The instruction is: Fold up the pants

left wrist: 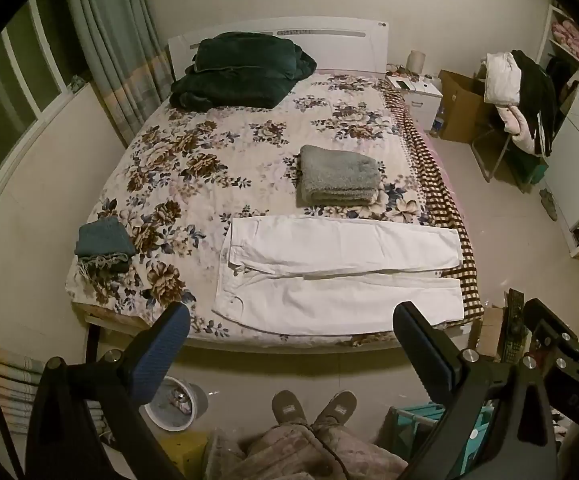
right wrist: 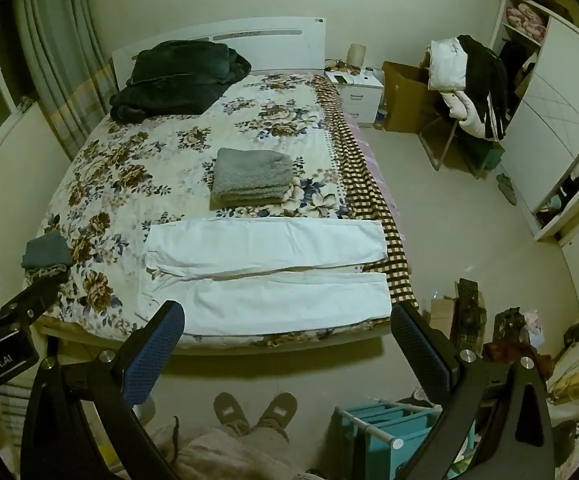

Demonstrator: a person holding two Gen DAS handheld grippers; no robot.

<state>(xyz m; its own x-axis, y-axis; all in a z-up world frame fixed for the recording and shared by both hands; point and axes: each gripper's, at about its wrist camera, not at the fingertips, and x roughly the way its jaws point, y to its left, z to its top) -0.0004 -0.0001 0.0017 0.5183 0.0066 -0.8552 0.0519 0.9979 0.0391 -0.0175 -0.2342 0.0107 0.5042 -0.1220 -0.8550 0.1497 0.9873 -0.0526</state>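
White pants (left wrist: 337,276) lie flat across the near end of the floral bed (left wrist: 217,160), waist to the left, both legs stretched to the right, one beside the other. They also show in the right wrist view (right wrist: 265,276). My left gripper (left wrist: 289,320) is open and empty, held above the bed's near edge, short of the pants. My right gripper (right wrist: 287,320) is open and empty too, at the same height before the near leg. Each gripper's body shows at the edge of the other's view.
A folded grey towel (left wrist: 339,176) lies beyond the pants. A folded teal scarf (left wrist: 103,244) sits at the bed's near left corner. Dark green bedding (left wrist: 241,68) is at the headboard. A chair with clothes (right wrist: 465,80) and boxes stand right. My slippered feet (left wrist: 313,408) are on the floor.
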